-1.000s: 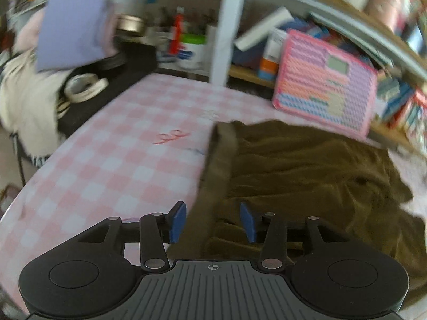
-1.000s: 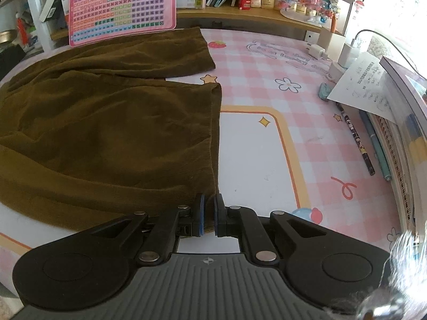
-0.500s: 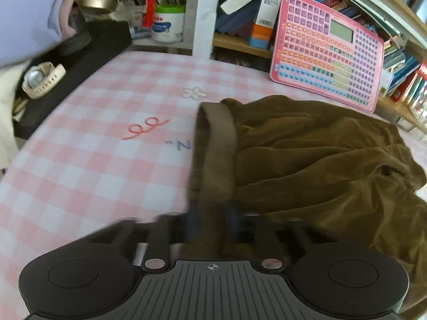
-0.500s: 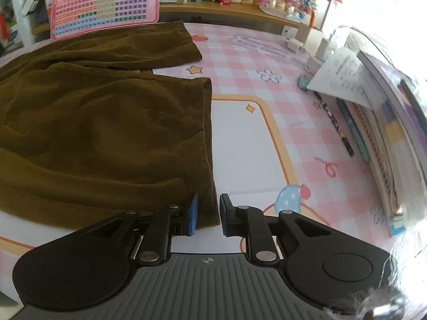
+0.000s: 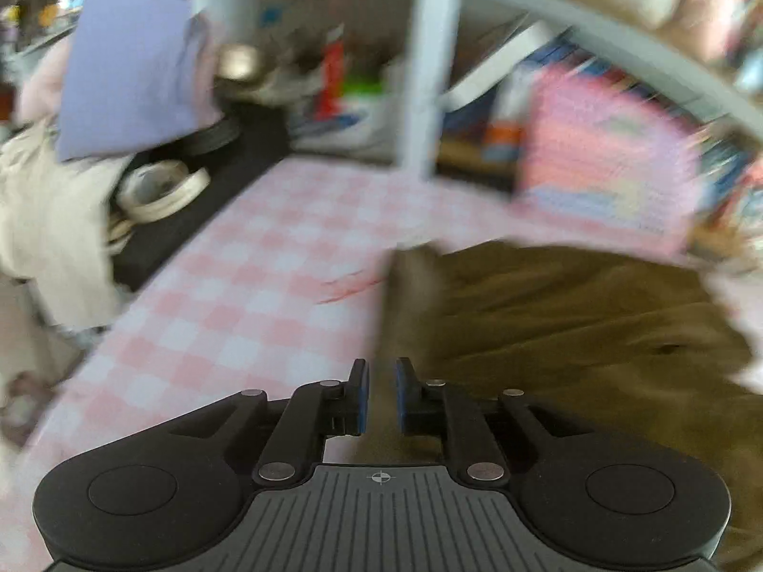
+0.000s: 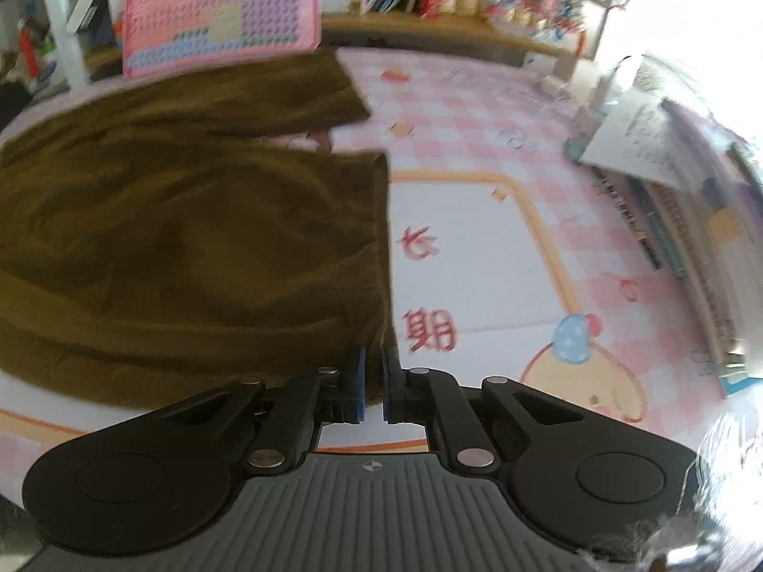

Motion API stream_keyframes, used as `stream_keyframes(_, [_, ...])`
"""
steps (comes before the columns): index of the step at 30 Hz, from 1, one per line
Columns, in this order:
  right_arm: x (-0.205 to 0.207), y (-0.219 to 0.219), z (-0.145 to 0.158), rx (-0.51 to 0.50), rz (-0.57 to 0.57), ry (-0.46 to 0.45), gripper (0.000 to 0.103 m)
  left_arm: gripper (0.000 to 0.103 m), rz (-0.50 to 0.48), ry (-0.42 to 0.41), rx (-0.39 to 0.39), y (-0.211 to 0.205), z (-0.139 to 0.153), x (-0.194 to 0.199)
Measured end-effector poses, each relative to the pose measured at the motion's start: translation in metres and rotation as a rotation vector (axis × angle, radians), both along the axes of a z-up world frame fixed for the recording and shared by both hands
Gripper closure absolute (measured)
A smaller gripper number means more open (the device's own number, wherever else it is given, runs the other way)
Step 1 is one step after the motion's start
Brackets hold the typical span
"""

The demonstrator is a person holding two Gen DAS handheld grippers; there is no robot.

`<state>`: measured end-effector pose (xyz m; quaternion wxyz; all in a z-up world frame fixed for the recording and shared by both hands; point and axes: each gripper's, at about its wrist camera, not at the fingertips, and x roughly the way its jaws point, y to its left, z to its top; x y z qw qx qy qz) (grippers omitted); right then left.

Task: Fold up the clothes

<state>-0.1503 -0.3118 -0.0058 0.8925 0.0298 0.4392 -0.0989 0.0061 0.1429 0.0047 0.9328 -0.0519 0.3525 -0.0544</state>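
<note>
Brown trousers (image 5: 572, 324) lie spread on the pink checked table cover (image 5: 248, 295). In the blurred left wrist view, my left gripper (image 5: 381, 367) sits at the waistband (image 5: 410, 286). Its jaws stand a narrow gap apart and are opening, with brown cloth filling the gap and touching both pads. In the right wrist view the trousers (image 6: 190, 238) show two leg ends. My right gripper (image 6: 374, 355) is at the near leg's hem corner, its jaws closing tight on the cloth edge, which is lifted slightly off the table cover (image 6: 477, 109).
A pink toy keyboard (image 6: 219, 5) leans on the shelf behind the trousers. A white shelf post (image 5: 424, 62), a black tray with tape rolls (image 5: 162, 186) and lilac cloth (image 5: 128, 66) lie to the left. Books and pens (image 6: 667, 219) and a paper (image 6: 629, 138) line the right edge.
My left jaws went from wide apart to a narrow gap around the waistband. The right jaws parted briefly and shut again on the hem, which rose and uncovered red printed characters on the cover.
</note>
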Motion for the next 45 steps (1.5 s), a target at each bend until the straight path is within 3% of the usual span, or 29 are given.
stream_keyframes(1, [-0.002,0.000,0.006,0.000,-0.010,-0.016,0.097,0.089,-0.049,-0.003,0.001,-0.006,0.001,-0.008])
stream_keyframes(3, [-0.016,0.003,0.041,-0.013,-0.008,-0.111,0.098,0.087,-0.126,0.035,0.082,-0.022,-0.010,-0.020])
stream_keyframes(5, [-0.026,0.006,0.053,-0.061,0.000,-0.119,0.098,0.087,-0.147,0.078,0.103,-0.026,-0.023,-0.025])
stream_keyframes(9, [-0.026,-0.011,-0.003,-0.016,-0.071,0.093,0.097,0.087,-0.173,0.135,0.084,-0.025,-0.038,-0.031])
stream_keyframes(12, [-0.030,-0.011,-0.017,-0.004,-0.099,0.132,0.094,0.087,-0.193,0.142,0.064,-0.021,-0.036,-0.032])
stream_keyframes(15, [-0.032,-0.009,-0.005,-0.046,-0.129,0.072,0.084,0.087,-0.195,0.138,0.056,-0.018,-0.030,-0.034])
stream_keyframes(19, [-0.029,-0.003,0.018,-0.027,-0.093,-0.046,0.084,0.083,-0.163,0.077,0.037,-0.012,-0.017,-0.043])
stream_keyframes(24, [-0.008,0.030,-0.001,0.005,0.017,0.003,0.085,0.083,-0.177,0.100,0.057,-0.024,-0.027,-0.036])
stream_keyframes(28, [-0.006,0.048,-0.020,0.000,0.005,0.067,0.085,0.083,-0.190,0.132,0.088,-0.031,-0.041,-0.038])
stream_keyframes(36, [-0.013,0.063,-0.022,-0.010,0.033,0.071,0.085,0.083,-0.182,0.157,0.039,-0.011,-0.042,-0.042])
stream_keyframes(40, [-0.011,0.056,-0.018,0.000,0.005,0.071,0.083,0.083,-0.164,0.165,0.040,-0.017,-0.039,-0.039])
stream_keyframes(45, [-0.008,0.052,0.016,-0.001,0.010,-0.015,0.077,0.075,-0.151,0.097,-0.013,-0.018,-0.021,-0.052])
